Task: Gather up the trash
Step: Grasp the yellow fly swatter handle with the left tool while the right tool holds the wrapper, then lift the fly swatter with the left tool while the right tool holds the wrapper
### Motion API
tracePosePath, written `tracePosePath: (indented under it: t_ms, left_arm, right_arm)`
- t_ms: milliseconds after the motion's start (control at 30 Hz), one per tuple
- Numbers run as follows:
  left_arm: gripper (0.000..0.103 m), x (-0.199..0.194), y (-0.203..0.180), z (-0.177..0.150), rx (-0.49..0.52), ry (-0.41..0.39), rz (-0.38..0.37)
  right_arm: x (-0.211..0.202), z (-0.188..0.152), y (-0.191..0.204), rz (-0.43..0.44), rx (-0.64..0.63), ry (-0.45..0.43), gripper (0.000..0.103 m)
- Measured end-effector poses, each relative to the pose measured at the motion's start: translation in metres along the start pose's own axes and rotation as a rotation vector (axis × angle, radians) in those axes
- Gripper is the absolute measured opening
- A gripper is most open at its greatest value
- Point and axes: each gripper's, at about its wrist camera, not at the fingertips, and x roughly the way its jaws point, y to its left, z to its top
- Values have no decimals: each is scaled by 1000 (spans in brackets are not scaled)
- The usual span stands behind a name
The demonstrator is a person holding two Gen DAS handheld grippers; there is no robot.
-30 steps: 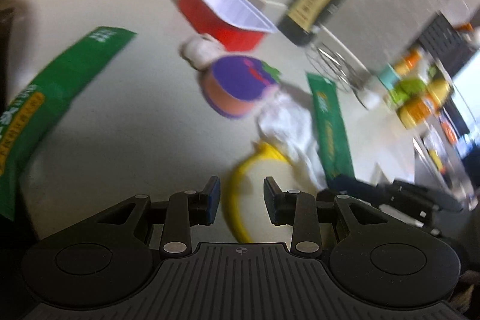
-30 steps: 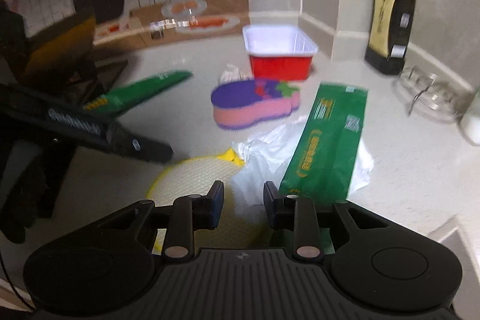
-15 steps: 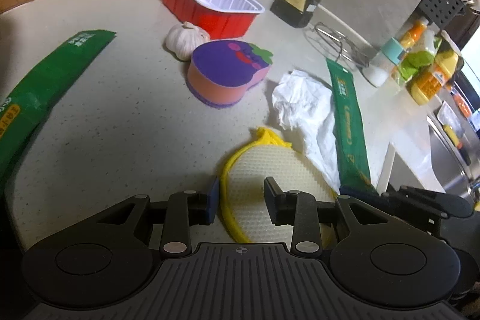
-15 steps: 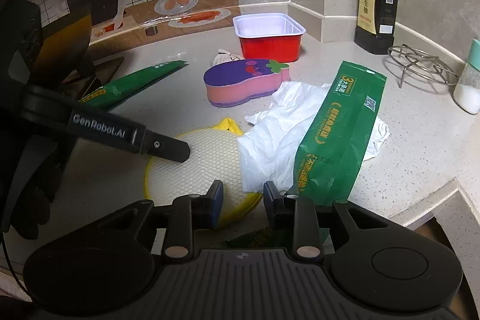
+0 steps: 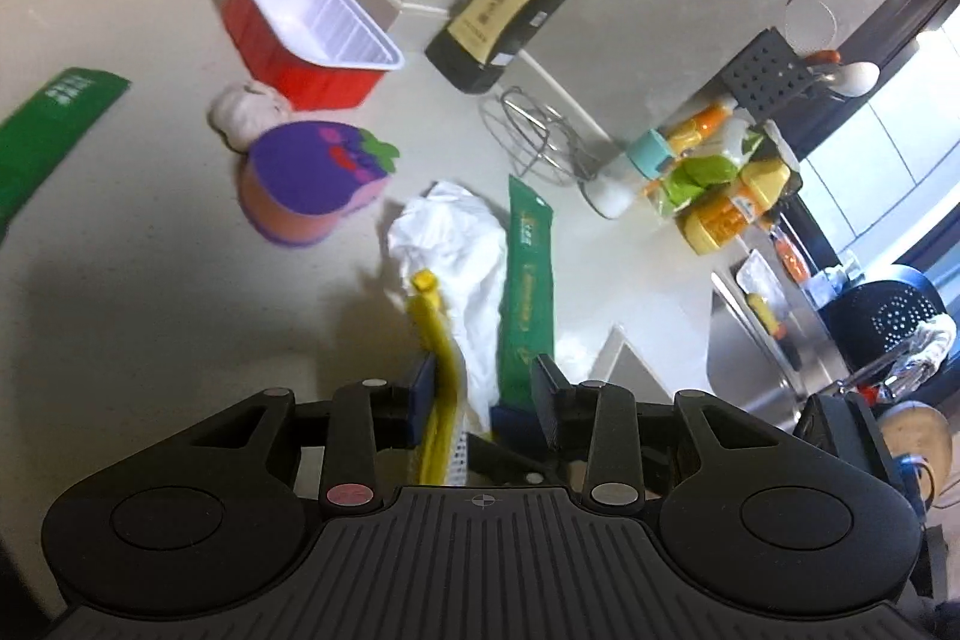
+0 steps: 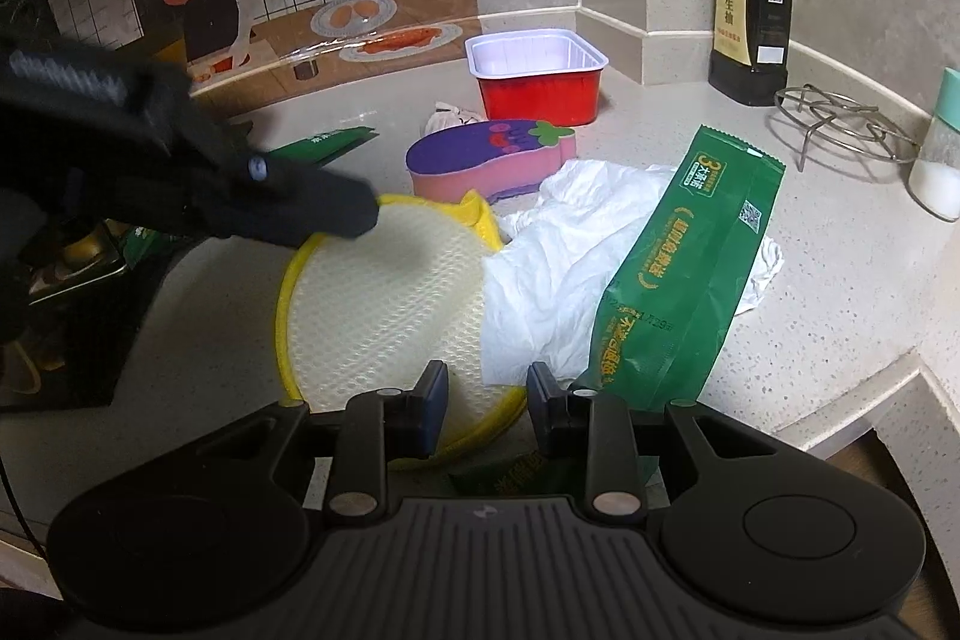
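Observation:
A round mesh pad with a yellow rim [image 5: 441,358] stands tipped on edge between my left gripper's [image 5: 480,391] jaws, which are opening. It leans on the left finger and a gap shows to the right one. In the right wrist view the pad [image 6: 384,304] slants up off the counter. One of the left gripper's fingers [image 6: 312,202] lies across its upper edge. My right gripper [image 6: 486,400] hovers open over the pad's near rim. Beyond it lie crumpled white paper [image 6: 558,244] and a long green wrapper [image 6: 678,280]. A second green wrapper [image 5: 54,118] lies far left.
An eggplant-shaped sponge [image 6: 486,160], a garlic bulb [image 6: 447,118] and a red tray [image 6: 540,82] sit behind the trash. A soy sauce bottle [image 6: 750,4], wire trivet [image 6: 840,124] and shaker [image 6: 936,172] stand by the right wall. The counter's edge [image 6: 840,400] drops off at front right, towards a sink [image 5: 768,340].
The mesh pad lay flat on the counter; now it is tipped up on its edge between the left jaws. The left gripper has risen and its jaws stand wider. The right gripper has barely moved.

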Motion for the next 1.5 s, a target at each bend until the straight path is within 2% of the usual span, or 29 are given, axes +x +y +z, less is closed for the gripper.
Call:
tracePosePath:
  t_ms: [100, 200, 333, 700, 800, 933, 1000, 1067, 1200, 1367, 1500]
  left_arm:
    - [40, 10, 0, 0, 16, 8, 82]
    - [46, 20, 8, 2, -4, 35, 132]
    - [46, 30, 19, -1, -17, 64, 193]
    - [45, 36, 26, -2, -11, 62, 229]
    - [48, 36, 25, -2, -23, 76, 181]
    - [47, 20, 15, 3, -39, 47, 111]
    - [47, 9, 1, 6, -22, 27, 49]
    - [47, 8, -14, 6, 16, 31, 27]
    - [47, 20, -23, 5, 54, 39, 77]
    - [47, 33, -8, 6, 20, 60, 102]
    - [45, 48, 7, 2, -29, 113, 107]
  right_arm:
    - [0, -1, 0, -2, 0, -5, 29]
    - [0, -2, 0, -6, -3, -12, 29]
    - [-2, -4, -1, -1, -3, -19, 29]
    - [-1, -7, -1, -3, -20, -43, 29]
    - [-2, -8, 0, -4, -26, -45, 29]
    - [-2, -7, -1, -1, -23, -41, 29]
    - [-1, -6, -2, 3, -13, -39, 29]
    - [-1, -6, -2, 8, -7, -45, 29]
    - [0, -6, -1, 9, -10, -48, 29]
    - [0, -8, -3, 7, -6, -56, 29]
    - [-1, -10, -4, 9, -10, -65, 29]
